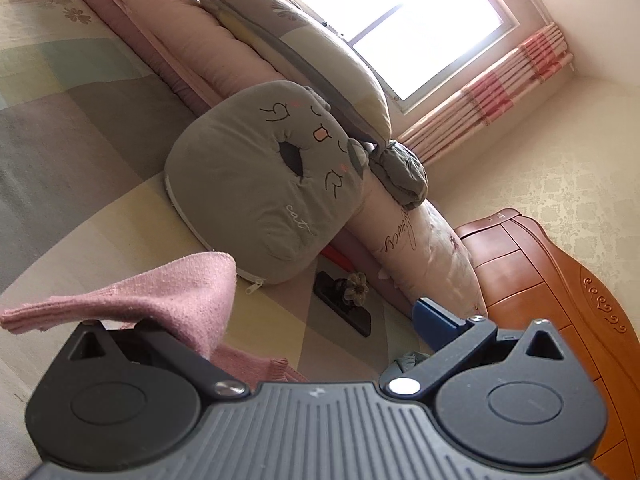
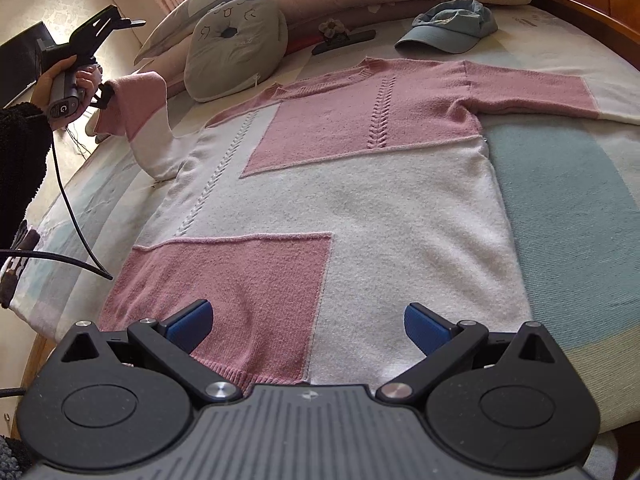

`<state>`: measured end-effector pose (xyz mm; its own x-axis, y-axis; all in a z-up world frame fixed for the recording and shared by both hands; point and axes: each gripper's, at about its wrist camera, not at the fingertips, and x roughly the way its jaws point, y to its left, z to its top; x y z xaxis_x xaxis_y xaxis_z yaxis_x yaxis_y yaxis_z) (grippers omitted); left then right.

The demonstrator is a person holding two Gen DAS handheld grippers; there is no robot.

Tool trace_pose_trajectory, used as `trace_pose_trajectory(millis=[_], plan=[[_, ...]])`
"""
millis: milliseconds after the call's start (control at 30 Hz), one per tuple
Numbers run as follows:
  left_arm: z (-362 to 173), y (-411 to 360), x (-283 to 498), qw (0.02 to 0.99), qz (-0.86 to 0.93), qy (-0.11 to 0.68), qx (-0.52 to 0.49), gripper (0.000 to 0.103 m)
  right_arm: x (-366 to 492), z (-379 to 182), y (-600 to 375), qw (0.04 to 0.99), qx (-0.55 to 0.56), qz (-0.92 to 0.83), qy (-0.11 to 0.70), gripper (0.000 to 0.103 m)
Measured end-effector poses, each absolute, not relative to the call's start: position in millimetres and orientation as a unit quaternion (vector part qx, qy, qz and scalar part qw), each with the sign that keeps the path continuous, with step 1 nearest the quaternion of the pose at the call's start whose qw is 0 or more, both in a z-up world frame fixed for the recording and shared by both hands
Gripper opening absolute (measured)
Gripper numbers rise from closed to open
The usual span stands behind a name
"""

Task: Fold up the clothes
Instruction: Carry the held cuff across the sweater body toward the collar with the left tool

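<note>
Lying flat on the bed (image 2: 560, 184), the pink-and-white sweater (image 2: 352, 200) has one sleeve (image 2: 136, 96) lifted, grasped by the left gripper (image 2: 105, 94). The right gripper (image 2: 308, 326) hovers released above the hem.

The pink cuff (image 1: 168, 300) totally covers the left gripper's (image 1: 280, 320) one finger. Sweater's (image 2: 360, 200) far sleeve end runs off frame.

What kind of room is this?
Most likely a bedroom: a sweater lies on a bed with a wooden headboard, pillows stacked along it, beside a curtained window.
</note>
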<state>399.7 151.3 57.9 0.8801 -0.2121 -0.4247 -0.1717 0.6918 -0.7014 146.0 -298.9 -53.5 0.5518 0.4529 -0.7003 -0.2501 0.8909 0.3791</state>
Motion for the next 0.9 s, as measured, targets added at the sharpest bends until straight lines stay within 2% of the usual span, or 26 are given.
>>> trace_pose_trajectory(millis=[467,900], plan=[[65,80,428,0.892,-0.045,0.278,-0.354,0.102,143,-62,-309,0.867,0.139,0.201,0.434,0.103],[54,30,449,0.892,-0.057,0.309,-0.325,0.102,159,-56,-289,0.856,0.063,0.217,0.465,0.103]])
